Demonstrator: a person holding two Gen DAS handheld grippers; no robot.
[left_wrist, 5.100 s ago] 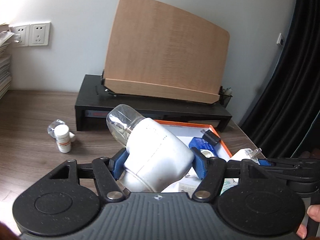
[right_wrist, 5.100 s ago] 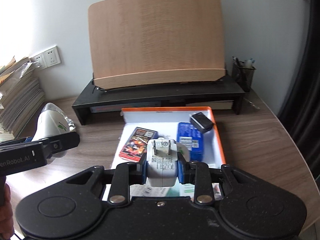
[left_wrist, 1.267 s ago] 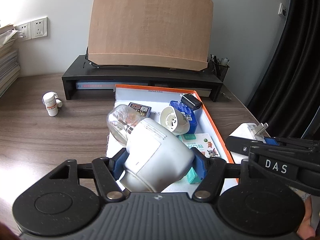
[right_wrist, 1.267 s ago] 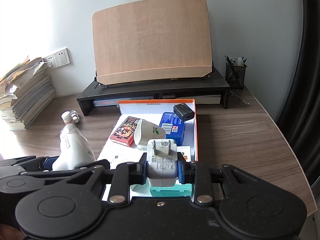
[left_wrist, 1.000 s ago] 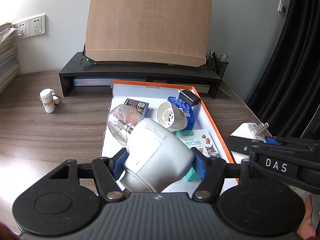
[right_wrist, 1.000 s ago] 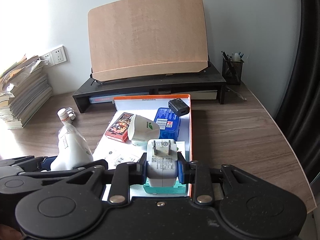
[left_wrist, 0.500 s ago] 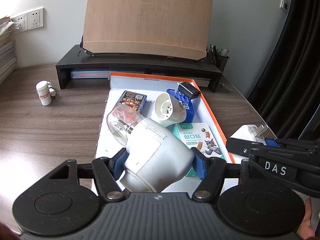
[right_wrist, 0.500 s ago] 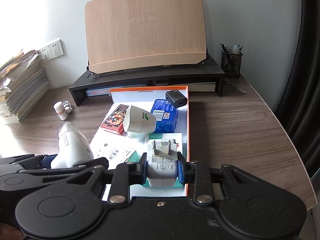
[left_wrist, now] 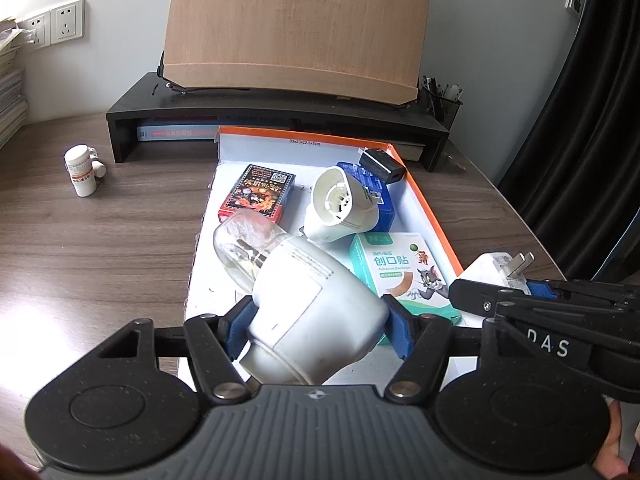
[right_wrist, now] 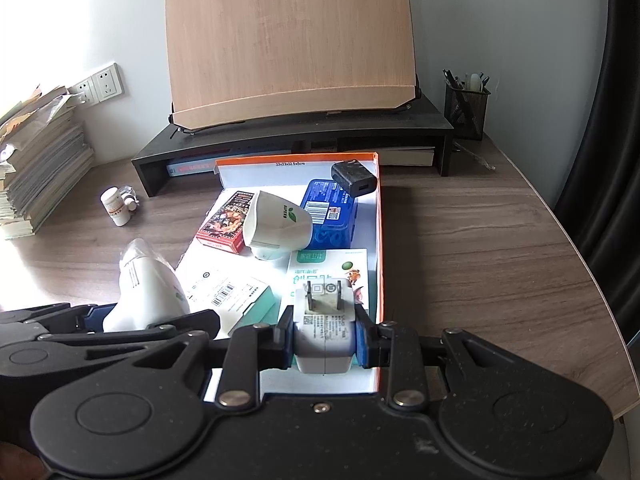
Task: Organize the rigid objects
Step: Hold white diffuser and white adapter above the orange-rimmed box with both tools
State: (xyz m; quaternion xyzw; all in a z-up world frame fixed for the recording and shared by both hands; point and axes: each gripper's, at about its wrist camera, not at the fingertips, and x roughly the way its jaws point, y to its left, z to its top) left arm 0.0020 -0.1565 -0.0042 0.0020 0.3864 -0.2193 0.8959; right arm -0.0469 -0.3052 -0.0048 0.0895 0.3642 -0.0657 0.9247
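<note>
While both loads stay clamped, the two hands have drawn back toward the box's near end, so more of its contents now show ahead than a second ago. The left gripper (left_wrist: 316, 320) is closed on the white vaporizer with its clear bottle (left_wrist: 312, 308), held over the near-left part of the orange-edged box (left_wrist: 434, 220). The right gripper (right_wrist: 324, 336) pinches the white plug adapter (right_wrist: 324, 328), prongs forward, above the box's near-right corner. Ahead lie the bandage carton (right_wrist: 332, 270), second vaporizer (right_wrist: 278, 226) and card pack (right_wrist: 224, 222). Judging by this, both items look ready to set down; the pill bottle (left_wrist: 82, 170), far left on the desk, remains outside.
</note>
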